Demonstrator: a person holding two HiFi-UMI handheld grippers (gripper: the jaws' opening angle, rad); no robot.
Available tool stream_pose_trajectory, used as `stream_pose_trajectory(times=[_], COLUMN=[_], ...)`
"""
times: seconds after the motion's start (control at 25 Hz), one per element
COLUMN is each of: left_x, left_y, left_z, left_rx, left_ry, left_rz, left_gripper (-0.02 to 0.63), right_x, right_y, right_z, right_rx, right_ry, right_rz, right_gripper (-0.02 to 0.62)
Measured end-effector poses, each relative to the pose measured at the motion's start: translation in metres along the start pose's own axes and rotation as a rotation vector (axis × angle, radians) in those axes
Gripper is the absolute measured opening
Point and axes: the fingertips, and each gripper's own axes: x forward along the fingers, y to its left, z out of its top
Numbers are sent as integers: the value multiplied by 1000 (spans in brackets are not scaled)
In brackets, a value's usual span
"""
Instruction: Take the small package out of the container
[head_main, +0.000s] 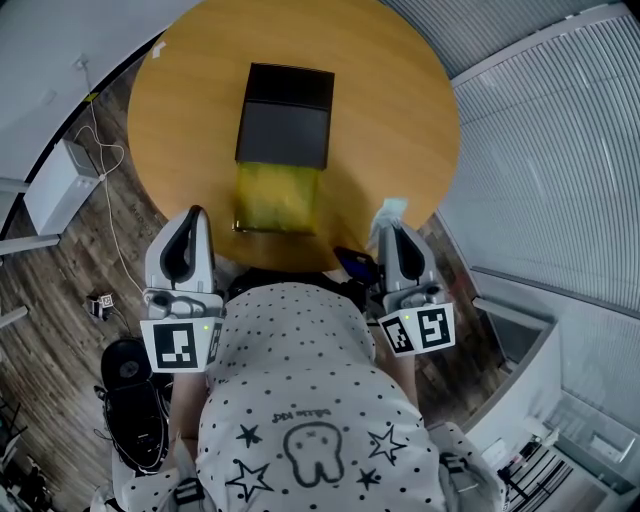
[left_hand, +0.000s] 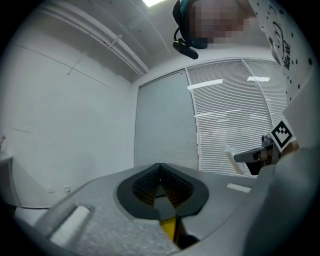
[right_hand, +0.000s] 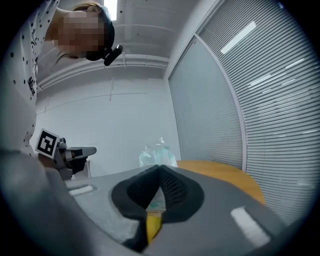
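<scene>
Head view, starting at the left of the frame: my left gripper (head_main: 194, 214) sits by the near rim of the table (head_main: 400, 90). Its jaws are pressed together on nothing, and its own view shows only wall and blinds past the tips. In the middle, the container (head_main: 285, 110) lies on the wood, dark at its far end and yellowish at its near end, well apart from both tools. To the right, my right gripper (head_main: 393, 230) is clamped on the small package (head_main: 392, 208). The package is already out of the container and pokes up past the tips at the table's near edge.

The risk I see is in that grip. In the right gripper view the pads pinch only the lower edge of a clear, crinkled film pack. It looks slick and soft, so I judge a quick swing or tilt could let it slide free. It hangs about at the rim, so a drop might land on the floor rather than the wood. My left tool, closed and off to the side, could not catch it. Squeezing harder might crush the pack instead.
</scene>
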Motion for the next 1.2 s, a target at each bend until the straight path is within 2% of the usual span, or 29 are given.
stream_pose_trajectory(times=[0.56,1.2], left_x=[1,2], left_y=[-5,-9], left_z=[4,8], left_rx=[9,13], left_ry=[-19,-37], left_rz=[-28,-17], left_gripper=[9,9], right_x=[-1,2], right_y=[4,4], right_z=[-4,-6], right_rx=[-17,-25], right_ry=[6,6], right_rz=[1,23], right_gripper=[3,3])
